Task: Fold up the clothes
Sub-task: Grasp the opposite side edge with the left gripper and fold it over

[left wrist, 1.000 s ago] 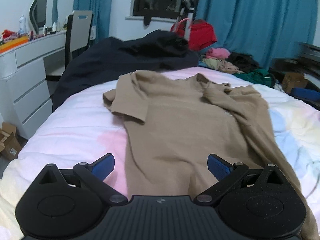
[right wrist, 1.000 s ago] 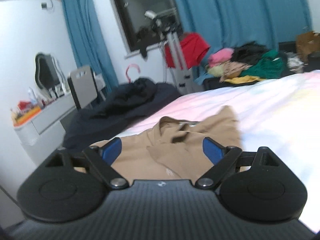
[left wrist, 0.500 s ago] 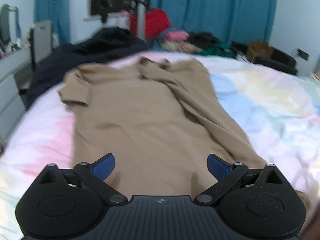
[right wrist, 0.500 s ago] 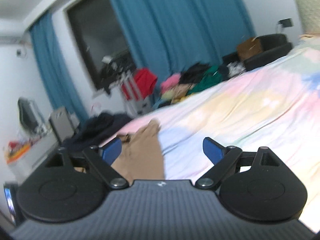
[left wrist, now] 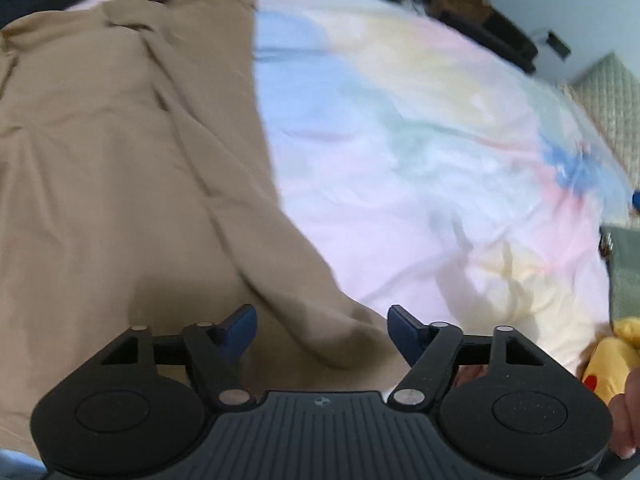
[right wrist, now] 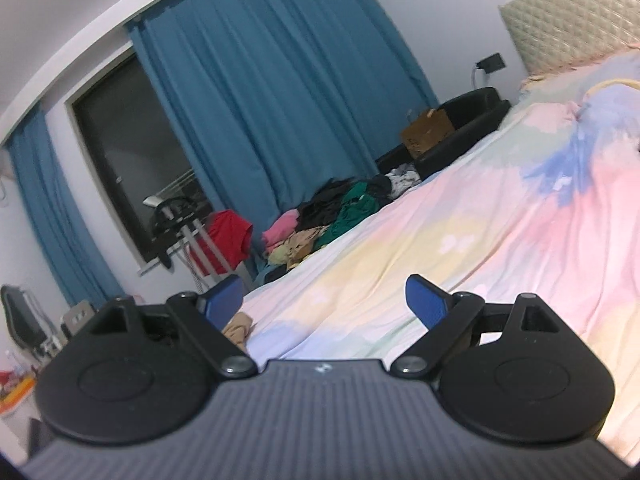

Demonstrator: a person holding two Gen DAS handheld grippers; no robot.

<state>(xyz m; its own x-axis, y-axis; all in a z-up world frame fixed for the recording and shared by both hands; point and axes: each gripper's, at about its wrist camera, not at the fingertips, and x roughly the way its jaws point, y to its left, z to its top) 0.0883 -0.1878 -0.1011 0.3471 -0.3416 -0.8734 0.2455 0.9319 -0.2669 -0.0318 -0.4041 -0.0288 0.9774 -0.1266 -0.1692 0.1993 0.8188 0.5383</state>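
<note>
A tan long-sleeved garment [left wrist: 120,168] lies spread on the pastel bedcover [left wrist: 400,152], collar at the far end. Its right sleeve runs down toward me along the garment's right edge. My left gripper [left wrist: 322,322] is open and empty, low over the near right hem and sleeve end. My right gripper [right wrist: 324,300] is open and empty, held above the bedcover [right wrist: 480,240] and pointing across the bed toward the curtains. Only a small bit of the tan garment [right wrist: 238,326] shows by its left finger.
A pile of mixed clothes [right wrist: 336,216] lies at the bed's far side below blue curtains [right wrist: 260,100]. A red item hangs on a stand [right wrist: 224,240]. A yellow soft toy [left wrist: 604,356] sits at the near right. A quilted headboard [right wrist: 568,20] is on the right.
My left gripper has swung right and dropped low over the garment's right hem. My right gripper has turned right, away from the garment, toward the headboard side. Both stay open.
</note>
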